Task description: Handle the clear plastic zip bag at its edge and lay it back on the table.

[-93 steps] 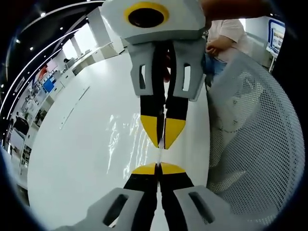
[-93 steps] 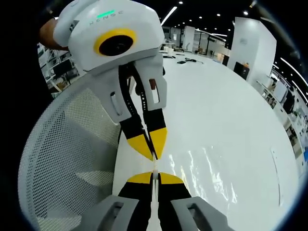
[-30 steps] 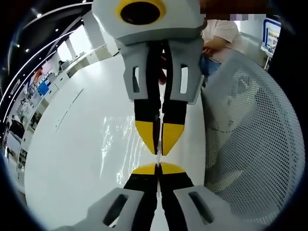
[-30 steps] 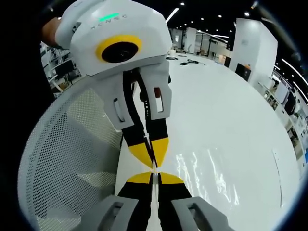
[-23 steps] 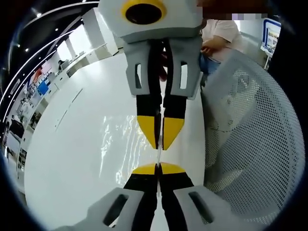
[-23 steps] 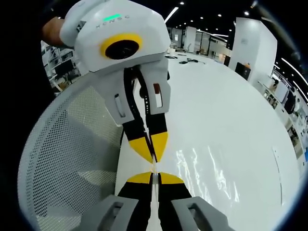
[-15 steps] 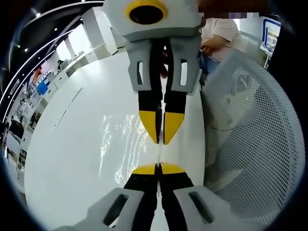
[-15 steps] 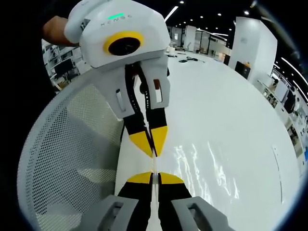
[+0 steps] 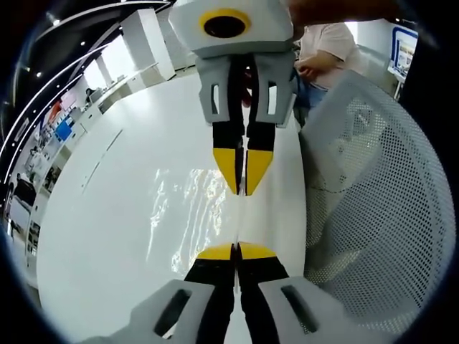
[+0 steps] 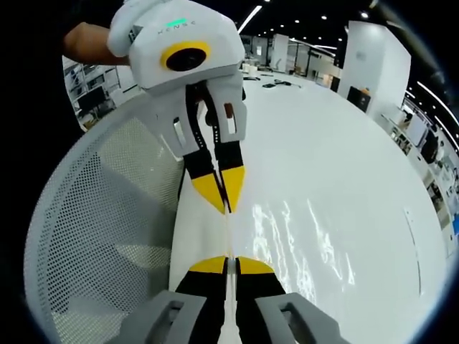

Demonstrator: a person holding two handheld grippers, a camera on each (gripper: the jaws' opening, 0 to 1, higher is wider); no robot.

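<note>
We saw the clear bag [image 9: 188, 208] stretched over the white table [image 9: 107, 186], its edge pinched at one end by the left gripper [image 9: 235, 249] and at the other by the right gripper [image 10: 228, 264], each clamped tight. The left gripper view added a seated person [image 9: 326, 54] behind the mesh chair [image 9: 380, 201]; the right gripper view showed a hand [image 10: 90, 39] on the left gripper.

Open-plan lab or office hall: long white surface [image 10: 344, 165], ceiling strip lights [image 10: 249, 17], shelving [image 10: 90, 100], mesh chair [image 9: 380, 186].

Bright ceiling strip lighting, glare streaks on glossy white table [image 9: 107, 215], sharp focus, strong fisheye edge warping
</note>
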